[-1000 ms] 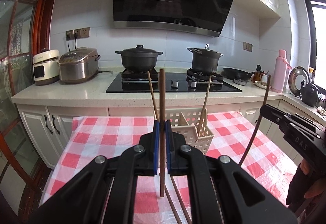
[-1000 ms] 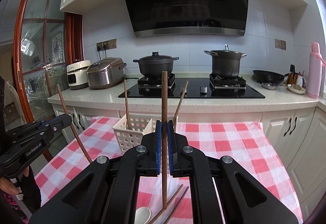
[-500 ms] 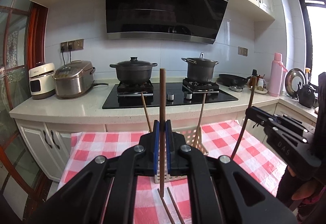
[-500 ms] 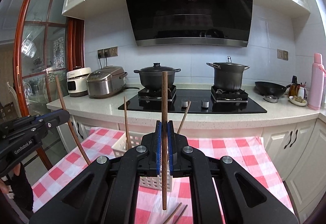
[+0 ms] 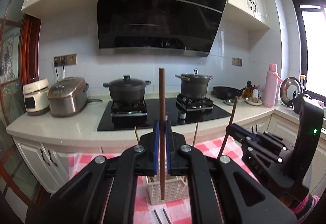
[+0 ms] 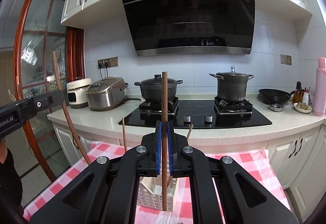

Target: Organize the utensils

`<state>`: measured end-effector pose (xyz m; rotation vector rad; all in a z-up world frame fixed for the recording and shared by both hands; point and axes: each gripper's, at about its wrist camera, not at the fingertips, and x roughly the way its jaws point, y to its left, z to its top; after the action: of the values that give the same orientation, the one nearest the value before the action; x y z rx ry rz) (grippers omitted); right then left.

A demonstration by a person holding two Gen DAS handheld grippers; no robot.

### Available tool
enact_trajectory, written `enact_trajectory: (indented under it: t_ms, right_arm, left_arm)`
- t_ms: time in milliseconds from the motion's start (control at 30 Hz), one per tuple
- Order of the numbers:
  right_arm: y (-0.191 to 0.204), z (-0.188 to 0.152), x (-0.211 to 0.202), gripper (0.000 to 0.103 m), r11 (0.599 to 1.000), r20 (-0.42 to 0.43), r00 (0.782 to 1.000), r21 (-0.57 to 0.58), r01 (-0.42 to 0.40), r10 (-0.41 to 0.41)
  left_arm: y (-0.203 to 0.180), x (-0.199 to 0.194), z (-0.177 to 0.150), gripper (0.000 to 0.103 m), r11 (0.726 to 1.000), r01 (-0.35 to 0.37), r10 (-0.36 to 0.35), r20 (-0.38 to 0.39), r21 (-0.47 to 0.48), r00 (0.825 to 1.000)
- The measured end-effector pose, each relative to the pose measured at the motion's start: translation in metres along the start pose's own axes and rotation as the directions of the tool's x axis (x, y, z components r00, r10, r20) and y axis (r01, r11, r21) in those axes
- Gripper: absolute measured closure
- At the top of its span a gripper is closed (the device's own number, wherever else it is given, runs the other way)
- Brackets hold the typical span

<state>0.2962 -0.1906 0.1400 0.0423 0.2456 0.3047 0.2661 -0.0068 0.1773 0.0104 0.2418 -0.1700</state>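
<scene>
My left gripper [image 5: 162,148] is shut on a brown wooden chopstick [image 5: 162,101] held upright; its lower tip hangs in front of the white slotted utensil basket [image 5: 169,191]. My right gripper [image 6: 164,148] is likewise shut on a second upright chopstick [image 6: 164,101], above the same basket [image 6: 146,197]. Two chopsticks stand in the basket [image 5: 195,136]. Two more chopsticks [image 5: 161,215] lie on the checked cloth in front of it. Each gripper shows in the other's view: the right one [image 5: 234,128] with its stick, the left one [image 6: 59,97] with its stick.
A red-and-white checked tablecloth [image 6: 234,163] covers the table. Behind it runs a counter with a black hob [image 5: 163,114], two dark pots [image 6: 158,87], rice cookers [image 5: 67,95], a wok [image 6: 275,95] and a pink flask [image 5: 271,87]. A range hood hangs above.
Both grippers have risen with their chopsticks still clamped. The basket and cloth have sunk low in both views, and the right gripper now sits closer beside the left.
</scene>
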Motion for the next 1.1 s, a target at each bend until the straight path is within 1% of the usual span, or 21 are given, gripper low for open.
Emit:
enact_trajectory:
  t_ms: [133,233,400,533,700,800,900,1000,1100]
  right_arm:
    - [-0.001,0.012,0.009,0.097,1.000,0.020,1.000,0.009,-0.006,0.006]
    - [0.000,0.018,0.018,0.097,1.000,0.029,1.000,0.003,-0.006,0.006]
    - [-0.004,0.014,0.037,0.097,1.000,0.019,1.000,0.014,-0.005,0.005]
    - [-0.009,0.005,0.049,0.097,1.000,0.006,1.000,0.023,-0.002,0.001]
    - [-0.012,-0.009,0.069,0.097,1.000,-0.034,0.999,0.021,-0.009,0.009]
    - [-0.011,-0.018,0.079,0.097,1.000,-0.074,0.997,0.013,-0.007,0.008]
    - [-0.011,-0.028,0.089,0.097,1.000,-0.140,0.990,0.009,-0.001,0.002]
    - [-0.016,-0.036,0.101,0.097,0.999,-0.194,0.981,0.046,-0.008,0.016]
    - [-0.021,-0.045,0.112,0.097,0.998,-0.239,0.971,0.067,0.007,0.009]
  left_arm:
    - [0.002,0.013,0.017,0.097,1.000,0.010,-0.010,0.010,-0.021,1.000]
    - [0.005,0.025,0.025,0.097,1.000,0.002,-0.001,0.024,-0.030,1.000]
    - [0.014,0.054,0.028,0.097,0.998,0.000,0.001,0.010,-0.065,1.000]
    - [0.023,0.083,0.017,0.097,0.995,-0.005,0.002,-0.029,-0.103,1.000]
    - [0.034,0.120,-0.007,0.097,0.990,0.002,-0.016,-0.099,-0.140,0.995]
    - [0.037,0.139,-0.023,0.097,0.987,0.014,-0.038,-0.150,-0.159,0.988]
    - [0.038,0.151,-0.037,0.097,0.987,0.023,-0.056,-0.203,-0.159,0.978]
    - [0.038,0.155,-0.050,0.097,0.988,0.016,-0.053,-0.240,-0.153,0.969]
    - [0.039,0.165,-0.062,0.097,0.989,-0.002,-0.041,-0.286,-0.150,0.957]
